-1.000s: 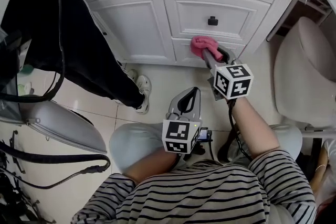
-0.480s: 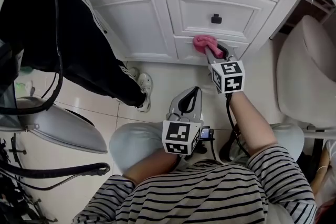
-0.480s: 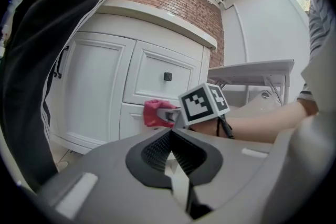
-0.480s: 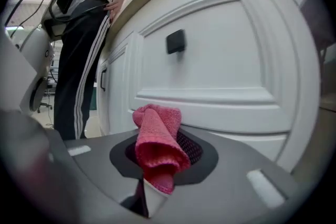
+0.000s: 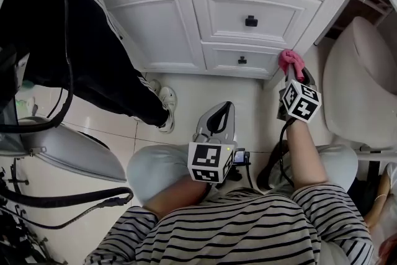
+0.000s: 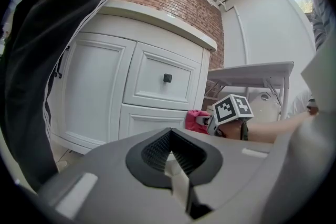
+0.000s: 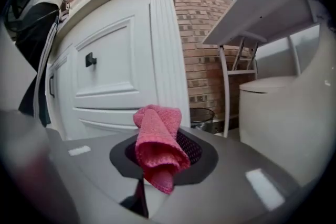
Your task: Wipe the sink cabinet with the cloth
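Observation:
The white sink cabinet [image 5: 205, 22] stands ahead, with a door at the left and two drawers with black knobs at the right. My right gripper [image 5: 291, 71] is shut on a pink cloth [image 5: 290, 61], held at the cabinet's lower right corner post. From the right gripper view the folded cloth [image 7: 157, 147] sticks up out of the jaws, close to the fluted corner post [image 7: 167, 50]. My left gripper [image 5: 221, 113] is shut with nothing in it, held low over the floor near the person's knee. In the left gripper view the cloth [image 6: 195, 119] shows beside the lower drawer.
A second person in dark trousers [image 5: 93, 53] and white shoes [image 5: 166, 110] stands at the cabinet's left. A white toilet [image 5: 360, 84] sits to the right. A small dark bin [image 7: 202, 115] and a brick wall [image 7: 202, 34] lie beyond the corner. Cables [image 5: 68, 195] trail at the left.
My right gripper has carried the cloth rightward, from the lower drawer front to the cabinet's right corner post. The left gripper has stayed put.

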A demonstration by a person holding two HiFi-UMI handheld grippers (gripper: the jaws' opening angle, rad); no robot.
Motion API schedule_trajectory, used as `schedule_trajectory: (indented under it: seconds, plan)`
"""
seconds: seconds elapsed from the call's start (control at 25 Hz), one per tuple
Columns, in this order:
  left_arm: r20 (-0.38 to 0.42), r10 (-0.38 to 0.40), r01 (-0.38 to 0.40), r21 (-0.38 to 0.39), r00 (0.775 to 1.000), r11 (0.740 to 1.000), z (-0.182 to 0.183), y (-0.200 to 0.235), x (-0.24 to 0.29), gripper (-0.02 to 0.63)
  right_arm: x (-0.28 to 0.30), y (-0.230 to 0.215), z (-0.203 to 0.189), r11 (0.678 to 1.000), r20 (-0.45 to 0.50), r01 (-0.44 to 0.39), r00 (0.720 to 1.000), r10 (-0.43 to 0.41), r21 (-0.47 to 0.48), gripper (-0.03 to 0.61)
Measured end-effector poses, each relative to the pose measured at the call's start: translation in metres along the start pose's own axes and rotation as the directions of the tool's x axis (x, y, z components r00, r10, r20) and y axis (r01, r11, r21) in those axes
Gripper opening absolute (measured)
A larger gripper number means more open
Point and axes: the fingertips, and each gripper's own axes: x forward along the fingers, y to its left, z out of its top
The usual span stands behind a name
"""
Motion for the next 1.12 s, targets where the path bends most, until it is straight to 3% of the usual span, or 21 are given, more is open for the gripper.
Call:
schedule_trajectory:
  seconds: [0.12, 0.24, 0.32, 0.4, 0.6, 0.8, 0.96, 1.12]
  plan:
    - [0.006, 0.011, -0.011, -0.012, 1.000, 1.000, 0.002, 0.004, -0.002, -0.006, 0.000, 0.078, -0.016, 0.982, -0.005, -0.189, 0.982, 0.189, -0.017, 0.089]
    - [0.008, 0.008, -0.007, -0.024, 1.000, 1.000, 0.003, 0.004, -0.003, -0.006, 0.013, 0.168, -0.037, 0.915, -0.046, -0.387, 0.922, 0.385, -0.113, 0.089]
    - [0.008, 0.009, -0.009, -0.030, 1.000, 1.000, 0.002, 0.004, -0.002, -0.006, 0.028, 0.212, -0.047, 0.869, -0.078, -0.458, 0.889, 0.452, -0.186, 0.089]
    - [0.010, 0.023, -0.022, -0.042, 1.000, 0.999, 0.002, 0.009, 0.000, -0.012, 0.046, 0.236, -0.054, 0.842, -0.111, -0.488, 0.872, 0.476, -0.229, 0.091]
    - [0.005, 0.021, -0.021, -0.041, 1.000, 0.999, 0.001, 0.012, 0.000, -0.008, 0.062, 0.235, -0.066, 0.842, -0.149, -0.468, 0.883, 0.444, -0.266, 0.091]
    - [0.004, 0.004, -0.004, -0.034, 1.000, 0.999, 0.001, 0.009, 0.002, -0.008, 0.054, 0.180, -0.063, 0.902, -0.130, -0.393, 0.918, 0.375, -0.179, 0.086]
    - [-0.005, 0.008, -0.009, -0.041, 1.000, 0.999, -0.001, 0.011, 0.003, -0.008, 0.044, 0.135, -0.055, 0.927, -0.090, -0.350, 0.936, 0.340, -0.134, 0.087]
    - [0.000, 0.013, -0.013, -0.049, 1.000, 0.999, 0.000, 0.013, 0.002, -0.008, 0.050, 0.081, -0.056, 0.965, -0.090, -0.239, 0.969, 0.230, -0.110, 0.087]
